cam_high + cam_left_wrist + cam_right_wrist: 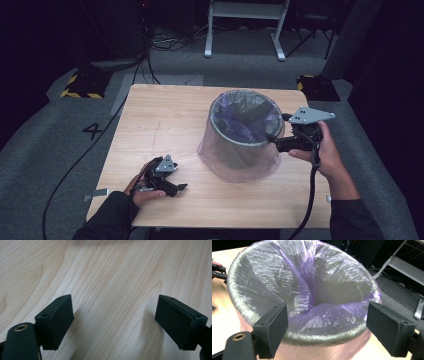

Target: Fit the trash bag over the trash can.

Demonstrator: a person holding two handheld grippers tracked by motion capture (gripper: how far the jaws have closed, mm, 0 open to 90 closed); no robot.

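A grey round bin (pixel 235 145) stands on the wooden table (pixel 165 120), right of centre, lined with a thin purple plastic bag (pixel 250 117) whose edge drapes over the rim and down the outside. My right gripper (pixel 274 140) is held at the bin's right rim, open, its jaws wide apart just outside the near edge (pixel 322 338). The bag (pixel 312 290) sags loosely inside the bin. My left gripper (pixel 181 187) rests low over the table's front left, open, with bare wood (pixel 112 295) between its jaws.
Beyond the far edge of the table lie a grey carpet, cables and a white metal frame (pixel 245 25). Yellow-black striped blocks (pixel 80 85) sit on the floor at both far corners. A cable (pixel 310 195) trails from my right gripper.
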